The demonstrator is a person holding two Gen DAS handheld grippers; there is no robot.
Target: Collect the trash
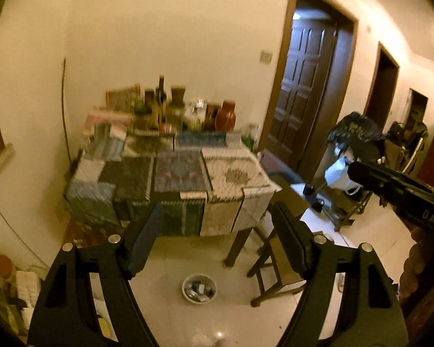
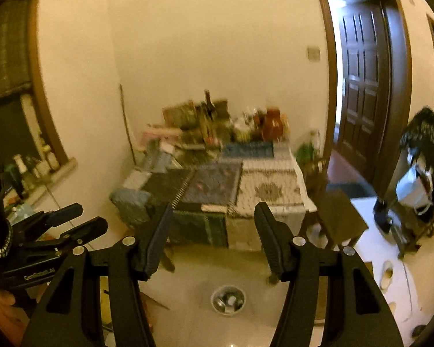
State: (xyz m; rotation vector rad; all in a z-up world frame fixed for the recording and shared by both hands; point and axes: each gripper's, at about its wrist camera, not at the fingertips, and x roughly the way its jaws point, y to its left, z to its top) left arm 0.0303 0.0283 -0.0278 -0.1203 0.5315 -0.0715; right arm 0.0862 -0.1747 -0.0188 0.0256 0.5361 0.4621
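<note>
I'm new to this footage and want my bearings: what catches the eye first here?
The table against the far wall, covered in patchwork cloths, with bottles and jars crowded at its back. On the pale floor before it sits a small round bin holding trash. Both tools, left and right, hang open and empty in the foreground.

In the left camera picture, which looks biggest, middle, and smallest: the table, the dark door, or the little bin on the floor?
1. Table
2. Dark door
3. Bin
The table and door look close in size; the door stands farther away, so that order is unsure.
</note>
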